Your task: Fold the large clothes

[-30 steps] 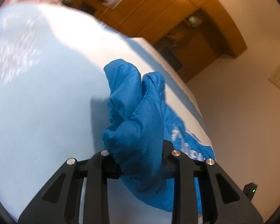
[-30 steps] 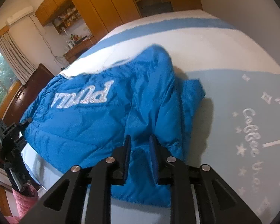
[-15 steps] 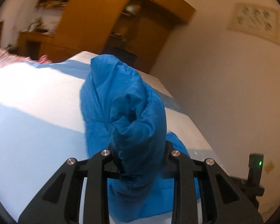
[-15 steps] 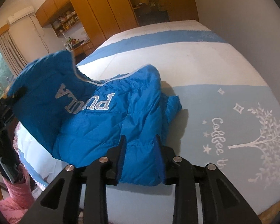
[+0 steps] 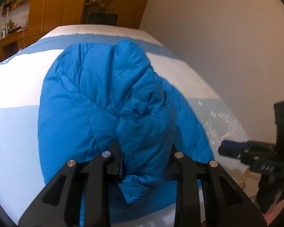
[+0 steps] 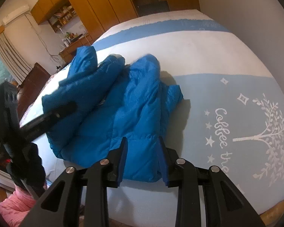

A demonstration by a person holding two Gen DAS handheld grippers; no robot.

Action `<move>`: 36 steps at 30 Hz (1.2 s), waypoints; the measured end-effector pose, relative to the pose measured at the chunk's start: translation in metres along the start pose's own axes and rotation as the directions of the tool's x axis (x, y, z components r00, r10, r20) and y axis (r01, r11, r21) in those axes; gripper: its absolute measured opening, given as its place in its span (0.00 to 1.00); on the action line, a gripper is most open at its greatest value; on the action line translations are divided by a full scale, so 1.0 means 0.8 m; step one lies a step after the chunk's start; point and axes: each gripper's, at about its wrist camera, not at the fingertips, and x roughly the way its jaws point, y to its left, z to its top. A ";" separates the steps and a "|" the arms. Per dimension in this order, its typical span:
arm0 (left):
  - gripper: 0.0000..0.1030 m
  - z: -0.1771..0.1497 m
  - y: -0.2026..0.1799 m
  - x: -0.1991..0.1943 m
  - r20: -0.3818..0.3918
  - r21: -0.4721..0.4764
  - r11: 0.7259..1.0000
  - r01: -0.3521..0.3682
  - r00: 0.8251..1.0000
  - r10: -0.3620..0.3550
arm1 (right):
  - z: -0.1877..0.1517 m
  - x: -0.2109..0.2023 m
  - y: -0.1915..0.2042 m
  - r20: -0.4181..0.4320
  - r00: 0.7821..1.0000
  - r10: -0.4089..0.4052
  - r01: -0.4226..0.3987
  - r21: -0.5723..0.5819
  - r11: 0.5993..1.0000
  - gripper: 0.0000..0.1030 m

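While left gripper (image 5: 144, 158) fingers pinch blue jacket (image 6: 134, 117) | right gripper (image 6: 143, 157) fingers straddle its hem, apart

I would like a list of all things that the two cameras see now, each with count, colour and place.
jacket: one, blue, puffy, lying on the bed, one part lifted and carried over the rest
bed cover: one, white and light blue with a darker blue stripe, white tree and lettering print at the right
wardrobe: one, orange-brown wood, behind the bed
curtain: one, beige, far left by the window
pink fabric: one, lower left beside the bed
left gripper: black, shut on lifted jacket fabric
right gripper: black, fingers either side of the jacket's near edge
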 end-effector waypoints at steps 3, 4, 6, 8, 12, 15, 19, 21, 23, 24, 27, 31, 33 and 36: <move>0.26 0.002 0.012 0.011 -0.014 0.000 1.000 -0.020 1.000 0.020 | 0.000 0.006 0.000 -0.010 1.000 -0.011 0.011 -0.001 1.000 0.31; 0.26 -0.001 0.008 0.009 -0.014 0.001 1.000 -0.024 1.000 0.024 | 0.000 0.007 0.001 -0.015 1.000 -0.014 0.014 -0.001 1.000 0.31; 0.26 -0.006 0.003 0.002 -0.015 -0.011 1.000 -0.028 0.999 0.028 | 0.001 0.009 0.005 -0.026 0.999 -0.021 0.021 -0.007 1.000 0.31; 0.29 -0.016 -0.001 -0.016 -0.015 -0.014 0.999 -0.051 0.999 0.051 | 0.004 0.010 0.009 -0.034 0.999 -0.032 0.032 -0.014 0.999 0.35; 0.34 -0.022 -0.016 -0.059 -0.009 -0.003 0.992 -0.125 0.992 0.125 | 0.017 -0.002 0.027 -0.036 0.998 -0.042 0.040 -0.048 0.998 0.49; 0.40 -0.021 -0.005 -0.089 -0.041 -0.066 0.993 -0.102 0.994 0.099 | 0.026 -0.010 0.048 -0.048 0.998 -0.040 0.036 -0.090 0.995 0.69; 0.59 -0.015 0.004 -0.118 -0.040 -0.089 0.987 -0.136 0.990 0.133 | 0.037 -0.014 0.078 -0.092 0.996 -0.002 -0.011 -0.134 0.991 0.73; 0.59 -0.017 0.015 -0.126 -0.054 -0.133 0.985 -0.110 0.993 0.103 | 0.040 -0.016 0.094 -0.118 0.992 0.042 -0.060 -0.149 0.987 0.77; 0.59 -0.016 0.014 -0.133 -0.071 -0.152 0.988 -0.040 0.997 0.029 | 0.043 -0.017 0.104 -0.135 0.989 0.068 -0.089 -0.155 0.984 0.79; 0.60 -0.016 0.011 -0.139 -0.064 -0.133 0.990 -0.046 0.997 0.038 | 0.046 -0.018 0.109 -0.142 0.986 0.084 -0.106 -0.156 0.982 0.79; 0.64 -0.016 0.011 -0.140 -0.032 -0.115 0.979 -0.167 0.986 0.165 | 0.051 -0.018 0.119 -0.159 0.980 0.122 -0.145 -0.143 0.979 0.82; 0.64 -0.011 0.045 -0.119 -0.052 -0.177 0.950 -0.258 0.966 0.252 | 0.062 -0.007 0.127 -0.192 0.968 0.161 -0.186 -0.121 0.975 0.84; 0.64 -0.011 0.062 -0.105 -0.060 -0.193 0.930 -0.312 0.950 0.306 | 0.065 0.002 0.135 -0.201 0.966 0.161 -0.187 -0.116 0.976 0.85; 0.64 -0.011 0.082 -0.080 -0.095 -0.217 0.918 -0.331 0.943 0.318 | 0.072 0.020 0.142 -0.238 0.955 0.175 -0.204 -0.103 0.974 0.86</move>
